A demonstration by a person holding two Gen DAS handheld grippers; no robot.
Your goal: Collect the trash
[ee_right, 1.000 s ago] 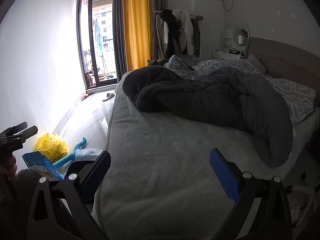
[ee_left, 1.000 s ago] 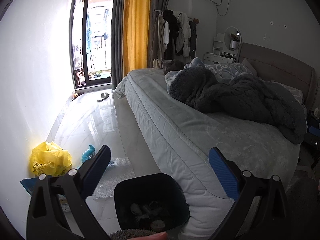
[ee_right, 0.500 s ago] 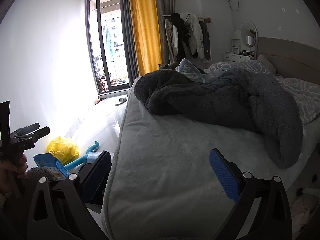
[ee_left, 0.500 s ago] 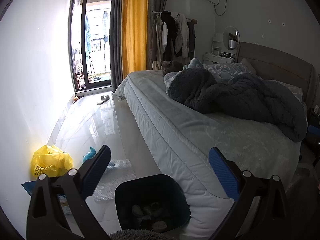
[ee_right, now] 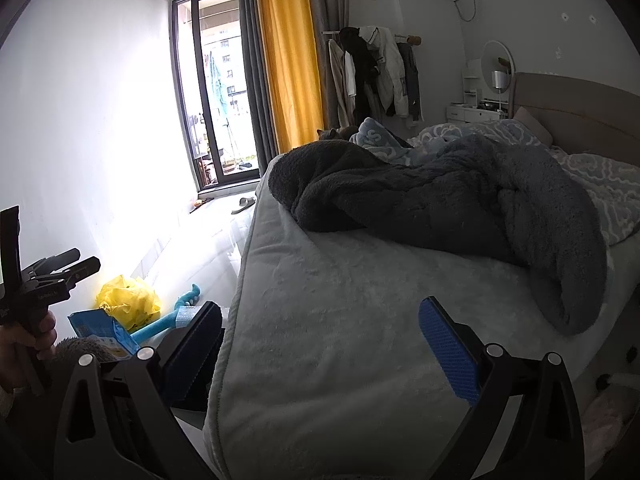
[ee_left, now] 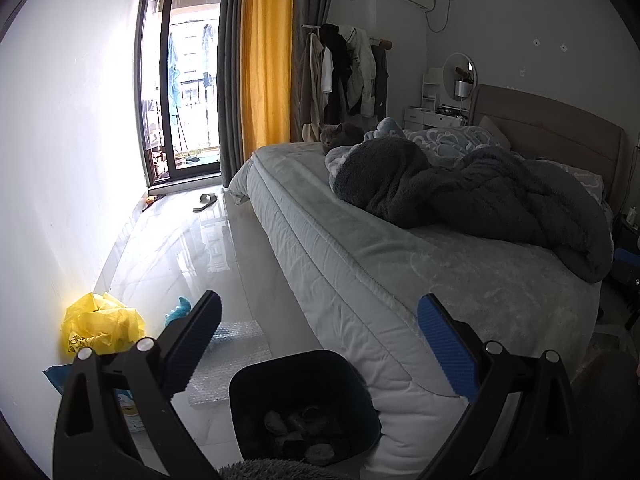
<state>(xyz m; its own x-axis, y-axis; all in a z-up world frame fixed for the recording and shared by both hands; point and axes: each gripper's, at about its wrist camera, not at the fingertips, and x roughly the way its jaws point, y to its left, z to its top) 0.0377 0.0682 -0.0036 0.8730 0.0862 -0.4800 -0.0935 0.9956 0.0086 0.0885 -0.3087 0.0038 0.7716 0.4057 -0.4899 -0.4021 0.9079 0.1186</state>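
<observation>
- The left gripper (ee_left: pixel 320 340) is held with its blue-padded jaws spread wide and nothing between them; low in the left wrist view a dark trash bin (ee_left: pixel 304 404) is framed between the fingers.
- The right gripper (ee_right: pixel 320 344) is likewise seen spread and empty, pointed over the bed (ee_right: pixel 340 320) in the centre of its frame.
- Several dark, rounded items are already visible inside the bin, so part of the collecting is judged done; what they are cannot be told.
- Still on the floor at the lower left of the left view are a crumpled yellow bag (ee_left: pixel 102 326), a sheet of bubble wrap (ee_left: pixel 232 356), and a blue package (ee_right: pixel 106 330) seen in the right view.
- A teal toy (ee_left: pixel 180 310) lies near them; whether it counts as trash cannot be told.
- Most of the pick-up is judged left.
</observation>
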